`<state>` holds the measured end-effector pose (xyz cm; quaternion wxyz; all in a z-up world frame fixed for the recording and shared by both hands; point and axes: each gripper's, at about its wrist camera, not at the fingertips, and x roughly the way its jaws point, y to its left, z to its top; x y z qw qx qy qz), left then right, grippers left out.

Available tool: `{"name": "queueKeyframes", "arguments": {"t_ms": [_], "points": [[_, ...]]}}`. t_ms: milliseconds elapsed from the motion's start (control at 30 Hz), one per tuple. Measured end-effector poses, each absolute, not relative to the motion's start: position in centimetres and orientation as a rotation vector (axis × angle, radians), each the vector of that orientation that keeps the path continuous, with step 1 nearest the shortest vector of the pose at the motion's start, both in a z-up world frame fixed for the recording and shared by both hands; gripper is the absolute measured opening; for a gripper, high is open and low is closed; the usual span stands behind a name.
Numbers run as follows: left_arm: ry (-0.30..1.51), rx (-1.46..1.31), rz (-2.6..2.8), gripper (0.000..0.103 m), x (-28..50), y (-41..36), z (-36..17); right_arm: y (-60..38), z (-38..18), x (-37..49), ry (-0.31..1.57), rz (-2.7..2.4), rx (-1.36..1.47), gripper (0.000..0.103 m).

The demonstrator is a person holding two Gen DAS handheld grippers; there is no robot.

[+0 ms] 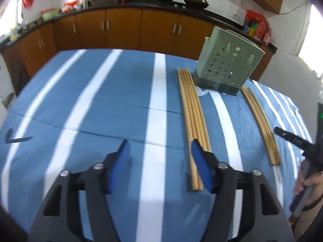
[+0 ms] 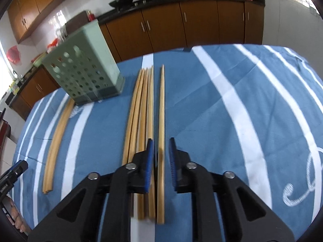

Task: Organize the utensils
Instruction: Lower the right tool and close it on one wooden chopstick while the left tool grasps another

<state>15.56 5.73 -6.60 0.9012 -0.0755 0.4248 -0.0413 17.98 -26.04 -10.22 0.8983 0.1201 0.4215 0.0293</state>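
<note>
Wooden chopsticks lie in two bundles on the blue striped tablecloth (image 1: 113,92). My left gripper (image 1: 160,143) is open with only cloth between its fingers. Its right finger (image 1: 198,157) hangs over the near end of the left bundle (image 1: 193,111). The right bundle (image 1: 260,119) lies past it. My right gripper (image 2: 161,140) straddles a single chopstick (image 2: 161,104) set apart from its bundle (image 2: 141,111). Its jaws are narrow, with a small gap showing on each side of the stick. A pale green perforated utensil holder (image 1: 228,66) (image 2: 84,74) stands upright behind the chopsticks.
The other bundle (image 2: 58,131) lies left of the holder's base. A hand (image 1: 306,183) holds the right gripper at the right edge of the left wrist view. Brown cabinets (image 1: 125,30) and a dark counter with woks (image 1: 195,1) run behind the table.
</note>
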Motion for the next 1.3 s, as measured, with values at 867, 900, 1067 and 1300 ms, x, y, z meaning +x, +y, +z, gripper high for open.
{"name": "queueKeyframes", "arguments": {"t_ms": [867, 900, 1067, 1300], "points": [[0.998, -0.045, -0.197, 0.012, 21.3, 2.6, -9.3, -26.4, -10.9, 18.9, 0.860, 0.041, 0.181, 0.008], [0.997, -0.037, -0.186, 0.012, 21.4, 2.6, -9.3, -26.4, -10.8, 18.9, 0.860, 0.036, 0.178, 0.008], [0.998, -0.033, -0.134, 0.008, 22.0, 3.1, -9.6, -26.4, -10.9, 18.8, 0.859, 0.020, 0.153, 0.008], [0.990, -0.004, -0.155, 0.008, 22.1, 2.8, -9.7, -26.5, -11.0, 18.5, 0.853, 0.046, 0.176, 0.008]]}}
